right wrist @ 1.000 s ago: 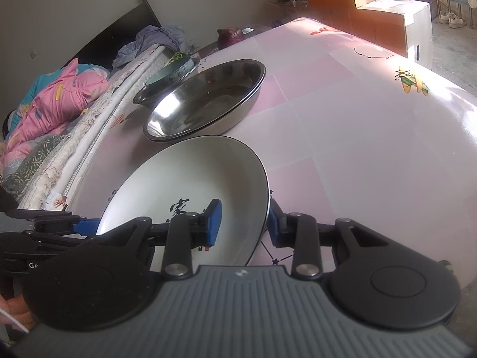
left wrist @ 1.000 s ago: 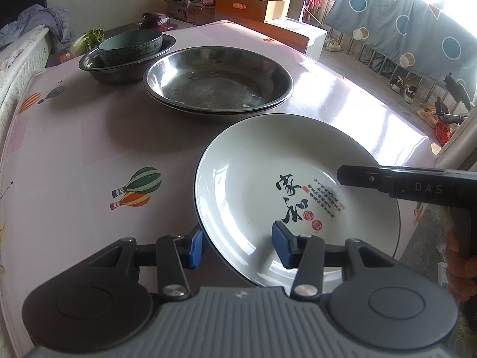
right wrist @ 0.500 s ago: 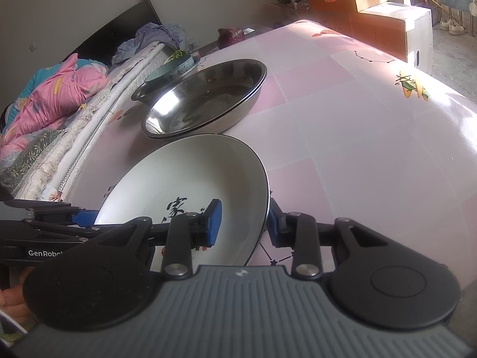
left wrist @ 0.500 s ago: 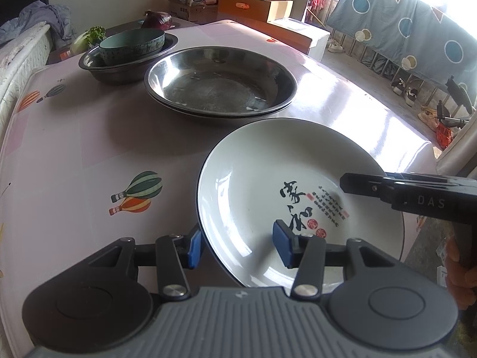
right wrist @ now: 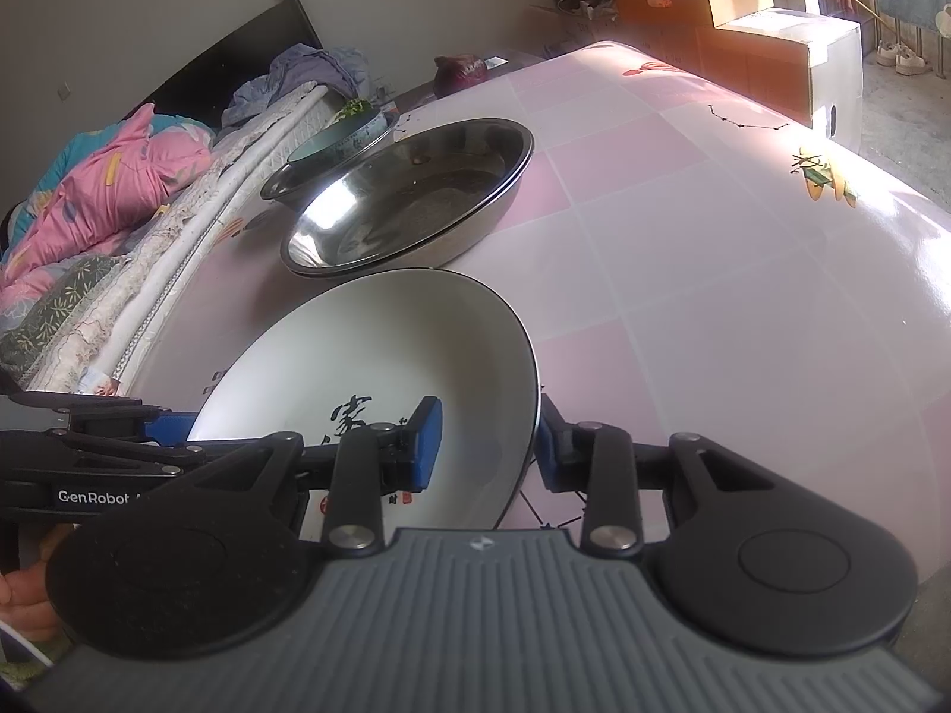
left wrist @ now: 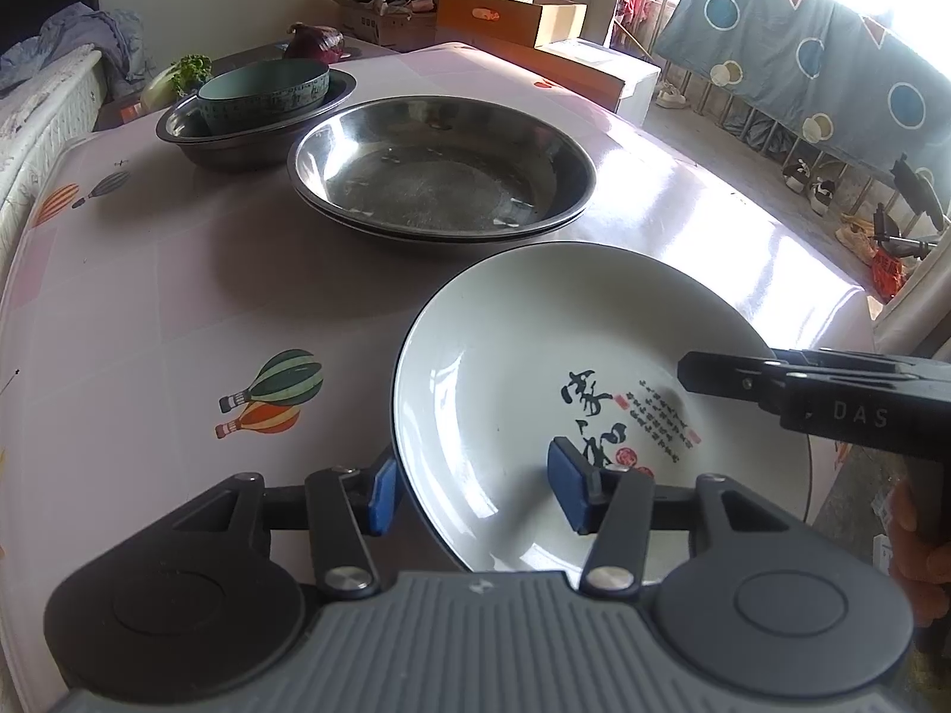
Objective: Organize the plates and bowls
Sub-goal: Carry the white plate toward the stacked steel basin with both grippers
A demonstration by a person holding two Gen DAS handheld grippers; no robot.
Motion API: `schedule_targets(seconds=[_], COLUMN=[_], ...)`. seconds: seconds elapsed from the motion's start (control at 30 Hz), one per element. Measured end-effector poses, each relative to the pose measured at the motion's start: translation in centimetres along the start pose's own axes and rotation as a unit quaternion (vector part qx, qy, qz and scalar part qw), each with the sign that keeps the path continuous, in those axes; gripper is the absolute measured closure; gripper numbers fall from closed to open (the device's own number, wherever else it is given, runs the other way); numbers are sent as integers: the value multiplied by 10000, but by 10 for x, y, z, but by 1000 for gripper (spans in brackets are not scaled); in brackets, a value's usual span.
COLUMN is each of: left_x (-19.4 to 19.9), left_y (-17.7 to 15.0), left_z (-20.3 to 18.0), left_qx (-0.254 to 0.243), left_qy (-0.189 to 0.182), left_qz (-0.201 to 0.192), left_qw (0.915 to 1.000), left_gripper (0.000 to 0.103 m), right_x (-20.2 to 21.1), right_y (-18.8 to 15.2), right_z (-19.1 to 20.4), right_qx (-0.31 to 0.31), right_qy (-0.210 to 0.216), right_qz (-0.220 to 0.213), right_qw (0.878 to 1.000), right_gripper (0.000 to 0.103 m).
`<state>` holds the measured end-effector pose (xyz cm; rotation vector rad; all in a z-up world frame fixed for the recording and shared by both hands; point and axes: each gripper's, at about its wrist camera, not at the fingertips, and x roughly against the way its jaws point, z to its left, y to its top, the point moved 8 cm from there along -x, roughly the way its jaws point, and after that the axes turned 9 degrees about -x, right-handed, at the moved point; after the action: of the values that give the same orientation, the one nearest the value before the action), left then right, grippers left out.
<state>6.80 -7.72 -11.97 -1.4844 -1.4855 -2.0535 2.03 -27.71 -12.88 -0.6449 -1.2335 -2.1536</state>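
A white plate (left wrist: 535, 356) with black calligraphy, also in the right wrist view (right wrist: 368, 356), is held tilted over the near corner of the pink table (left wrist: 148, 297). My right gripper (right wrist: 487, 445) is shut on its right rim, one blue pad inside and one outside; it reaches in from the right as my right gripper (left wrist: 689, 371). My left gripper (left wrist: 475, 493) straddles the near-left rim and its jaws are opening, the inner pad clear of the plate. Beyond lie stacked steel plates (left wrist: 440, 178) and a teal bowl (left wrist: 261, 95) in a steel basin (left wrist: 178, 131).
A bed with quilts (right wrist: 89, 208) runs along the table's left side. Cardboard boxes (left wrist: 511, 12) stand behind the table, and a purple cabbage (left wrist: 315, 41) and greens (left wrist: 190, 68) sit at its far end. The table edge (left wrist: 856, 297) drops off at the right.
The left gripper's pads have spread a little wider around the rim. The plate has shifted slightly toward the near right. The right gripper's hold looks the same.
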Motion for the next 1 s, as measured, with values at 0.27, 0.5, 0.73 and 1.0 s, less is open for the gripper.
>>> schedule_targets(seconds=[0.27,0.5,0.73,1.0], left_x=[0,-1,0,2], left_y=[0,1,3,6], left_z=[-2,-2,-2,-1], left_qx=[19,49,50,89], left_qy=[62,173,288,329], left_qz=[-34,-17,10,-16], left_qw=[10000,9998,9996,9994], left_gripper=[50,50,51,51], right_x=[-1,-1,-1,2], right_y=[-1,-1,-1,-2], right_z=[3,7,8,9], right_qx=[147,236,177,184], right_qy=[-91,-213,-215,-174], right_qz=[-53,-95,-88,-101], right_qw=[9998,9995,9996,9996], right_gripper=[70,68,67,67])
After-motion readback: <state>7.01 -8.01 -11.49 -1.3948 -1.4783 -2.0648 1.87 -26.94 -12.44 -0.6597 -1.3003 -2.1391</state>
